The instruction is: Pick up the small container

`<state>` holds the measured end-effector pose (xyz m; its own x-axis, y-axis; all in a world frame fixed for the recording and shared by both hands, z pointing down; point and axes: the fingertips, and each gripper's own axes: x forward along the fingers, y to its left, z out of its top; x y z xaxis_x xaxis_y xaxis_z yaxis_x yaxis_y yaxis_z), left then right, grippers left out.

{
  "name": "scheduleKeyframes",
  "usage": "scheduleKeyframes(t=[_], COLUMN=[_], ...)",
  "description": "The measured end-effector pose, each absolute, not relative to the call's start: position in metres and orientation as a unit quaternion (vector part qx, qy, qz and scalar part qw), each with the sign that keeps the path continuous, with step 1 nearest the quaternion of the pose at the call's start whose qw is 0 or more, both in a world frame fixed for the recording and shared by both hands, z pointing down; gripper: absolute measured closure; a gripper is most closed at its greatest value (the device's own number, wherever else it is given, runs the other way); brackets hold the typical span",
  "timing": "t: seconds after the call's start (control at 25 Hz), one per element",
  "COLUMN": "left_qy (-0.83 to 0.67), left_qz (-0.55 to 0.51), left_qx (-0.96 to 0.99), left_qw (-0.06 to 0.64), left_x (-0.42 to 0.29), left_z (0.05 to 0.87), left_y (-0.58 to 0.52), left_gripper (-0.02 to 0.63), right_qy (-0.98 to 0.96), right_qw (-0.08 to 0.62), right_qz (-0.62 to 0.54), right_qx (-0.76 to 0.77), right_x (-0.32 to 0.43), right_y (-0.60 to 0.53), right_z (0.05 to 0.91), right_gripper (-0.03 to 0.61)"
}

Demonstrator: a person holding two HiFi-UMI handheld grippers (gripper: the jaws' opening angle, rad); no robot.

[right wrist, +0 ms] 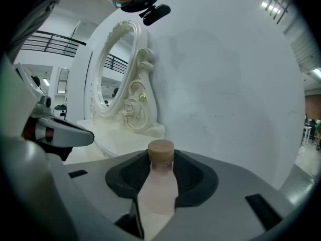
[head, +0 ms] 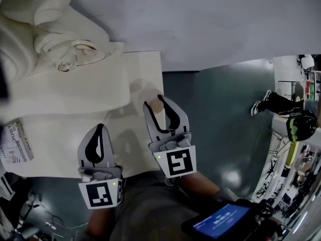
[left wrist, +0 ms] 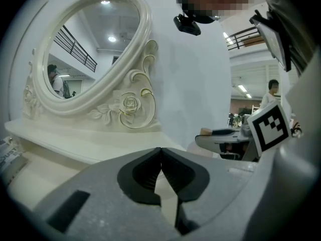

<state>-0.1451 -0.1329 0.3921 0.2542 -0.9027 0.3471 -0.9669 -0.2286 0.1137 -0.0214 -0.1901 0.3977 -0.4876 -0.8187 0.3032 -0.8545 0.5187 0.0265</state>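
Observation:
The small container, a pale pink bottle with a round wooden cap, stands upright between the jaws of my right gripper, which is shut on its body. In the head view the container shows at the tips of the right gripper, over the right edge of the cream vanity table. My left gripper hovers over the table's front part, to the left of the right one. Its jaws are shut, and the left gripper holds nothing.
An ornate oval mirror stands on a raised shelf at the back left, against a white wall. A printed packet lies at the table's left edge. Grey floor lies to the right, with a person far off.

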Motion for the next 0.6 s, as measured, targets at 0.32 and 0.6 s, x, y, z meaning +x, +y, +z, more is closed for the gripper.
scheduleKeyframes(t=[0.32, 0.6], left_qy=[-0.612, -0.62], left_qz=[0.081, 0.065], left_qx=[0.777, 0.776], left_qw=[0.125, 0.095], left_x=[-0.147, -0.146], left_z=[0.362, 0.336], left_y=[-0.135, -0.131], left_gripper=[0.6, 0.6], right_qy=[-0.866, -0.873], right_qw=[0.126, 0.114], right_qz=[0.05, 0.033], right_qx=[0.481, 0.472], right_x=[-0.023, -0.024], right_y=[-0.183, -0.175], right_z=[0.365, 0.337], right_gripper=[0.436, 0.436])
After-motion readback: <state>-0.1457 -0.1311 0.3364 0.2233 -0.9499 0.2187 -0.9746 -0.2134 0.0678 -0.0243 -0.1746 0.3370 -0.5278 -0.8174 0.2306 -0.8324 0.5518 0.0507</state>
